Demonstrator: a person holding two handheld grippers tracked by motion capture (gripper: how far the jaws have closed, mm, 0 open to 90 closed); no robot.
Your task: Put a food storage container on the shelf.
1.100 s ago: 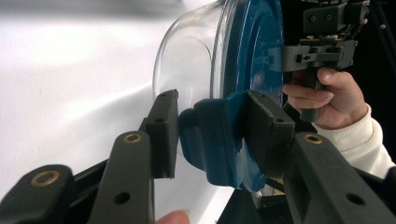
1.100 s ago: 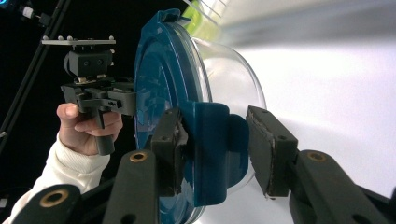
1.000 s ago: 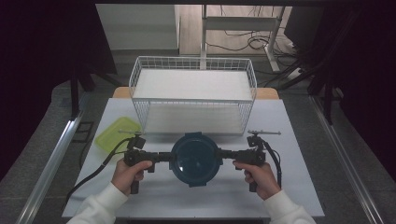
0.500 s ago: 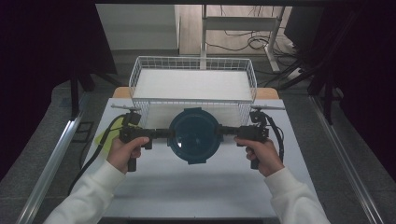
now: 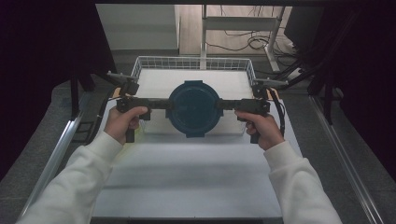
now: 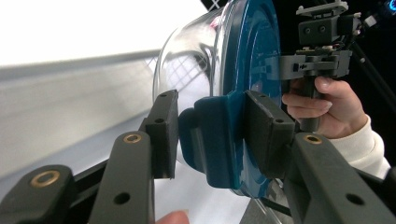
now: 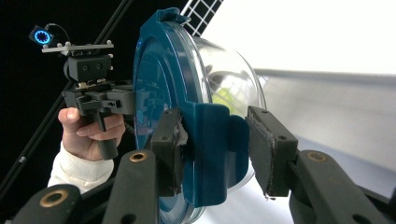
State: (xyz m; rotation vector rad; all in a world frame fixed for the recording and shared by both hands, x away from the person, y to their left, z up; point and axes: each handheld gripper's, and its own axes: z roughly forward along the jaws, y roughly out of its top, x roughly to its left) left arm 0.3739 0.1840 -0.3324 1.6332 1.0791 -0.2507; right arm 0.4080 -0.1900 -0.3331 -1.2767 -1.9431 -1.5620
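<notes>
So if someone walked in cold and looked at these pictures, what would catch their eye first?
Most likely the round glass container with a dark blue lid, held in the air between both hands above the table, just in front of the white wire basket. The left claw and right claw each clamp one of the lid's side latch tabs, so the container hangs between them.
</notes>
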